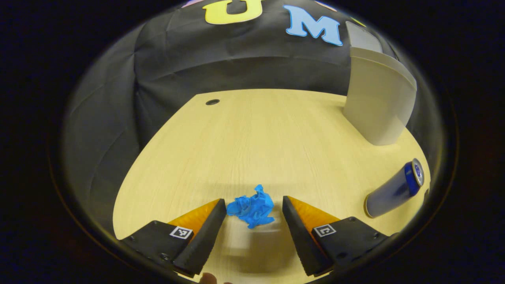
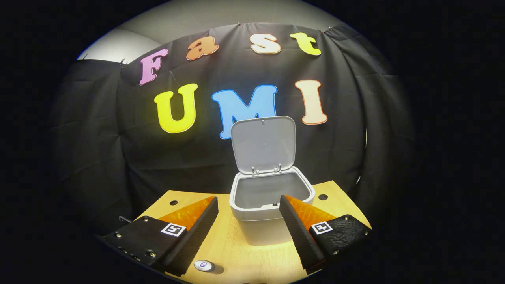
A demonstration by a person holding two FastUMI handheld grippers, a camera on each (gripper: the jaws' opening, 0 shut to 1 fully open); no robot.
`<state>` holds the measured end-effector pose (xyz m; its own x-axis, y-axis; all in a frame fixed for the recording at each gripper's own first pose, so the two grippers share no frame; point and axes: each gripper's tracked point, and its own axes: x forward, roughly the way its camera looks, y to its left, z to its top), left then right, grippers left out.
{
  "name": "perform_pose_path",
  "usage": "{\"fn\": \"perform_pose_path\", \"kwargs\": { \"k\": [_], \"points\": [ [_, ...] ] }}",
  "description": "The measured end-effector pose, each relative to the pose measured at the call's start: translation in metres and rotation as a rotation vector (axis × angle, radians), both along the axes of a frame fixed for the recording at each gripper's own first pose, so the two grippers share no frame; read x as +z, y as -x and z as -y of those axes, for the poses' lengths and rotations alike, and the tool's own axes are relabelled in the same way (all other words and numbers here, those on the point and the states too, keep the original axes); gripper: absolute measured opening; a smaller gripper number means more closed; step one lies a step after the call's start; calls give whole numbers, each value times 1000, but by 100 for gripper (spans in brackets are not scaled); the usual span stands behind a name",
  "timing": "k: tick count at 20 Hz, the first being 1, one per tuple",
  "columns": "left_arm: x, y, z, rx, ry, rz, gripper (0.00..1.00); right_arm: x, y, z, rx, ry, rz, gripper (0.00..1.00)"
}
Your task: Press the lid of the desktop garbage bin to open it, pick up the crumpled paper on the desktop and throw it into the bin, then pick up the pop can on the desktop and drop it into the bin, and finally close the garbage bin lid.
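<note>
In the left gripper view, the left gripper (image 1: 254,207) is hovering low over the desk (image 1: 252,134) with its fingers spread, bracketing the crumpled paper (image 1: 252,208), which is lying on the wood between the tips; the left-hand finger looks to be just touching it, the other standing a little apart, so nothing is being grasped yet. Judging by this, the paper pickup is the step in hand, and the next move is calling for the jaws to close on the wad before it is lifted toward the bin. Farther right, the pop can (image 1: 394,189) is waiting, and beyond it the garbage bin (image 1: 376,98) is standing near the desk's far edge. In the right gripper view, the right gripper (image 2: 248,209) is holding back, released and empty, facing the bin, whose lid (image 2: 263,144) is standing upright. The visible part of the bin's inside is showing nothing in it.
</note>
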<state>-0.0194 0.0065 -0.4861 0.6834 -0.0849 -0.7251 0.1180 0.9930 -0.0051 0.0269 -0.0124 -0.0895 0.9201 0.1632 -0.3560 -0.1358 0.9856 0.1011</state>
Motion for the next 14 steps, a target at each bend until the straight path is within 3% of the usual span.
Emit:
{"fn": "perform_pose_path", "kwargs": {
  "k": [11, 14],
  "points": [
    [-9, 0, 3, 29, 14, 1, 96, 1, 0, 19, -42, 26, -9, 100],
    [-10, -2, 5, 34, 9, 4, 66, 0, 1, 20, -41, 22, -12, 100]
  ]
}}
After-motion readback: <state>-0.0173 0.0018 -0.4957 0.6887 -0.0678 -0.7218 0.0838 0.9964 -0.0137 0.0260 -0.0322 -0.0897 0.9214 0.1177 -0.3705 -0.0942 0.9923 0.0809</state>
